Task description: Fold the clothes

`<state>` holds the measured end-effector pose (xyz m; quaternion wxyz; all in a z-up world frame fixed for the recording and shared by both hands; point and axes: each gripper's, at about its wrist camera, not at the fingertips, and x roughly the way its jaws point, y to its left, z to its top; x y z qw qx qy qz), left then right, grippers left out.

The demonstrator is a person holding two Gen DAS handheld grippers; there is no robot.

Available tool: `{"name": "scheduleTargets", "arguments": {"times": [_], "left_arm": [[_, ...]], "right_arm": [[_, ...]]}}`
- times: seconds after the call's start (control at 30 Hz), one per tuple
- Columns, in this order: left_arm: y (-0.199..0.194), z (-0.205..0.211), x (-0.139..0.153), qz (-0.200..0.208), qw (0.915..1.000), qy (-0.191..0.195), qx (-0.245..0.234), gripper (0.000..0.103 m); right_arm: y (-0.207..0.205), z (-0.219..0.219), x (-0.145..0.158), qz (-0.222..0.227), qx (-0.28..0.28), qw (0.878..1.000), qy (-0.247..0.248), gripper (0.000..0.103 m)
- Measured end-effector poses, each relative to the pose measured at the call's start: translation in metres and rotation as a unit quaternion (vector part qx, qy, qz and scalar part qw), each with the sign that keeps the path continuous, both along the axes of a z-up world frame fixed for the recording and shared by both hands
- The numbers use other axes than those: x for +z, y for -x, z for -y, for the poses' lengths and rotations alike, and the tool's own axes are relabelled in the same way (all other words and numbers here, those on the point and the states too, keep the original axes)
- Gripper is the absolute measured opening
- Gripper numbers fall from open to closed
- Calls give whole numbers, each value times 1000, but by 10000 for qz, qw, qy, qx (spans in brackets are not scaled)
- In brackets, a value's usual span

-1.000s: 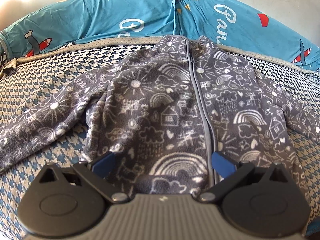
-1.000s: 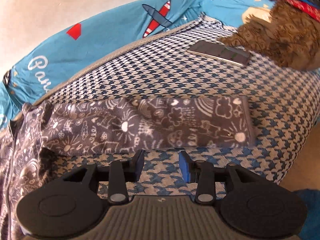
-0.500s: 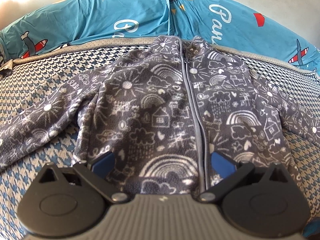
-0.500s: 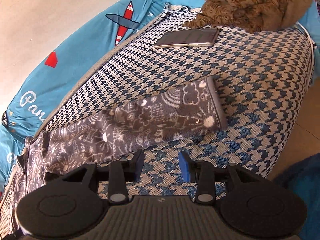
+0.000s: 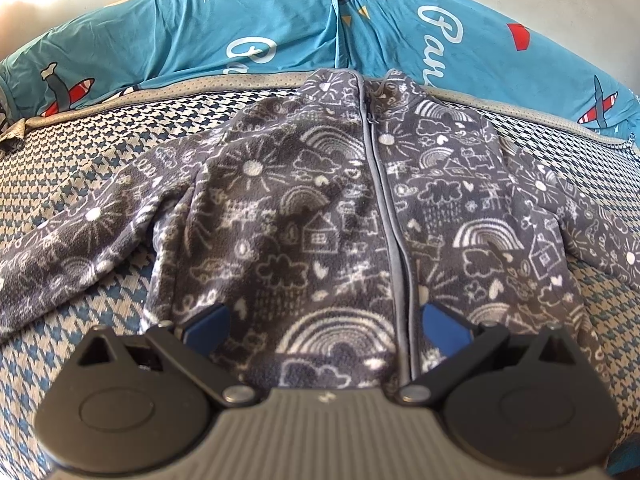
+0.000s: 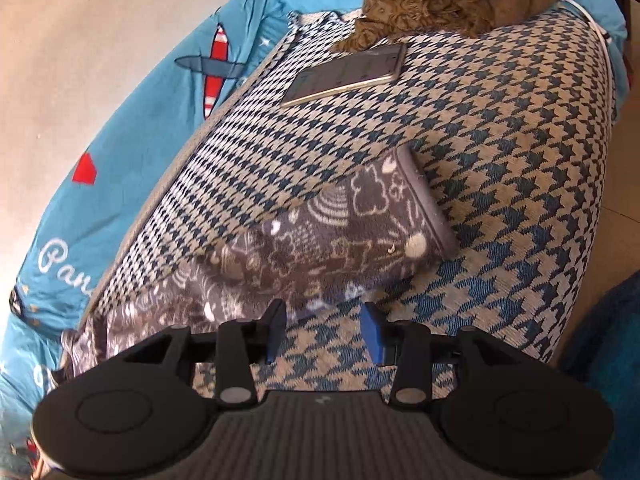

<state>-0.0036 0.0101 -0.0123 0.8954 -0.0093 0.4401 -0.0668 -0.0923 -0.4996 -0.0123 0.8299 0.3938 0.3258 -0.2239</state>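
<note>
A houndstooth-covered cushion (image 5: 80,152) fills the foreground, backed by a teal airplane-print sheet (image 5: 200,28). Behind it stands a plain pale wall (image 6: 100,32), with sunlight falling across everything.

Bright sunlit views, strong fisheye bending, slight blur at edges.

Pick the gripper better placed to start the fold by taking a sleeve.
Right, probably. The right gripper, jaws opening and empty, sits just short of the sleeve. The left gripper hangs open over the jacket hem, away from both sleeves.
</note>
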Motion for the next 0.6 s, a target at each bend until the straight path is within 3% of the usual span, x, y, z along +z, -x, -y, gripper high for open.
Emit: {"name": "scheduleTargets", "arguments": {"times": [0.43, 0.6], "left_arm": [[-2, 3, -3, -37, 10000, -50, -46, 103], [-2, 3, -4, -45, 10000, -62, -36, 103]], "right_arm": [[-23, 16, -10, 471, -555, 9972, 189, 41], [-31, 16, -11, 489, -483, 9971, 312, 13]]}}
